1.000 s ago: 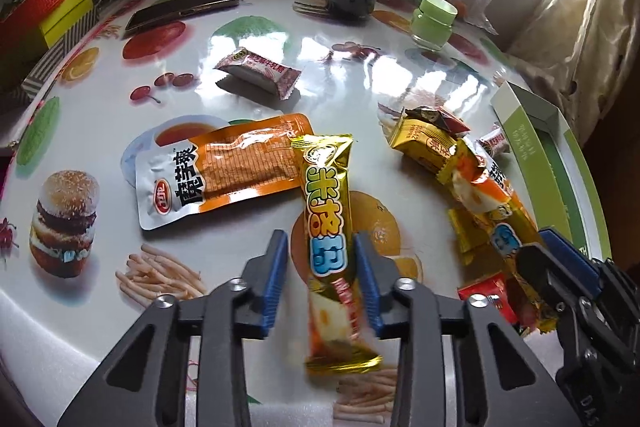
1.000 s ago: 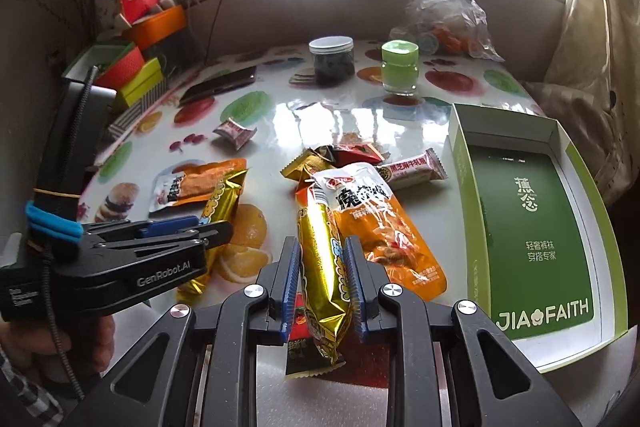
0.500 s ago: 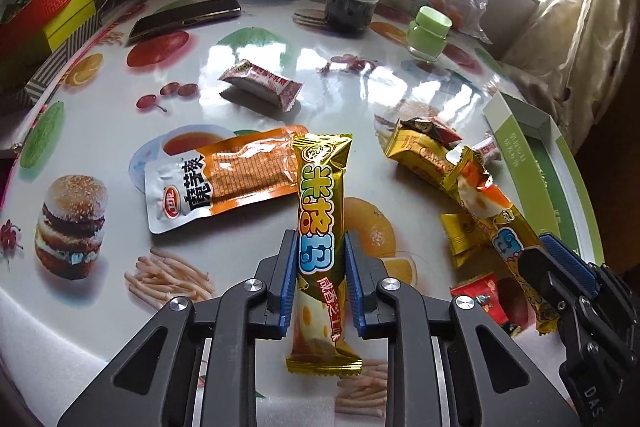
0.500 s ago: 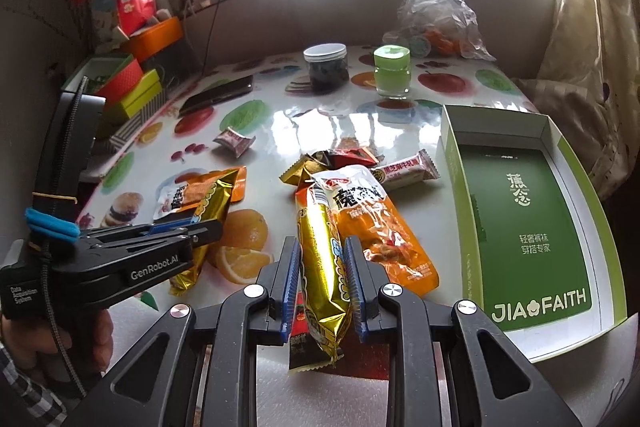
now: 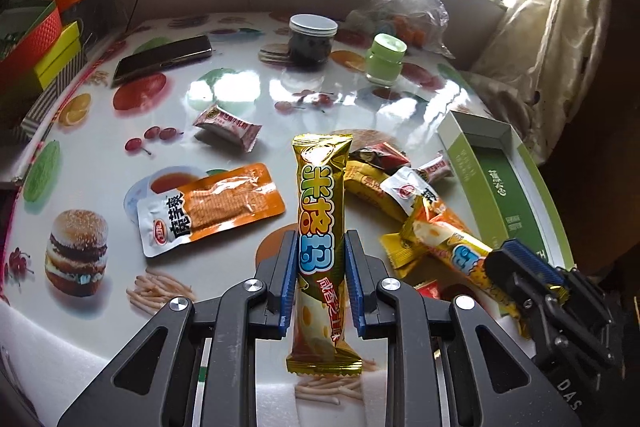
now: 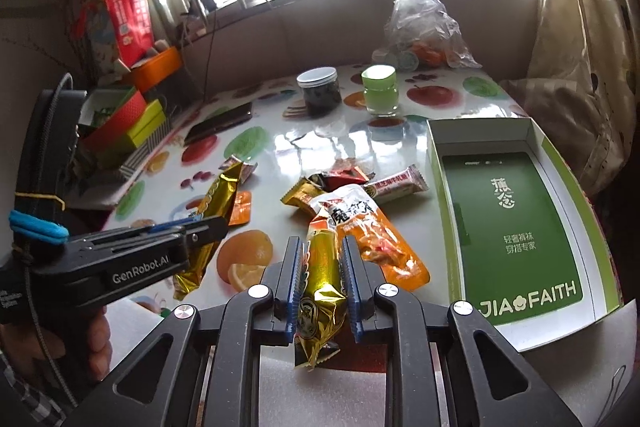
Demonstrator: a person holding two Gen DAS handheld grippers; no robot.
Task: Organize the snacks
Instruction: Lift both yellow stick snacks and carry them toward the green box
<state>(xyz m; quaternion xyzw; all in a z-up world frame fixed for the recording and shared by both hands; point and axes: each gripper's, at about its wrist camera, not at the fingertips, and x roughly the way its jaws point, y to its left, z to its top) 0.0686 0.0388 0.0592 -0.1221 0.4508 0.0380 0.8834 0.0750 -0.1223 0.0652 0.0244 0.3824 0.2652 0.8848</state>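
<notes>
Left gripper [image 5: 321,259]: clamped on a gold snack bar [image 5: 320,223], the blue pads pressing both sides of its lower half; the bar runs lengthwise between the fingers, its far end lifted clear above the table and its crimped near end hanging past the pads toward the camera.
Right gripper [image 6: 320,269]: closed on a second gold bar [image 6: 320,279], the jaws having just drawn in further around it; the wrapper is crumpled between the pads, its near end drooping below them, its far end pointing at the pile.
Left gripper from the right view [image 6: 192,231]: held by a hand [image 6: 96,339] at the left edge, gold bar [image 6: 212,215] slanting up out of the jaws.
Snack pile [image 5: 384,183]: yellow, red and white-and-orange packets heaped at the centre of the table, just left of the box.
Orange pouch [image 5: 208,207]: flat on the table, left of the left gripper's bar, not touching it.
Small pink packet [image 5: 228,127]: alone, farther back.
Green box [image 6: 516,223]: open, on the right, near the right gripper.
Table [image 5: 256,95]: glossy fruit-and-burger print cloth, with a dark jar [image 5: 312,39], a green jar [image 5: 386,59] and a phone [image 5: 164,57] at the far side.
</notes>
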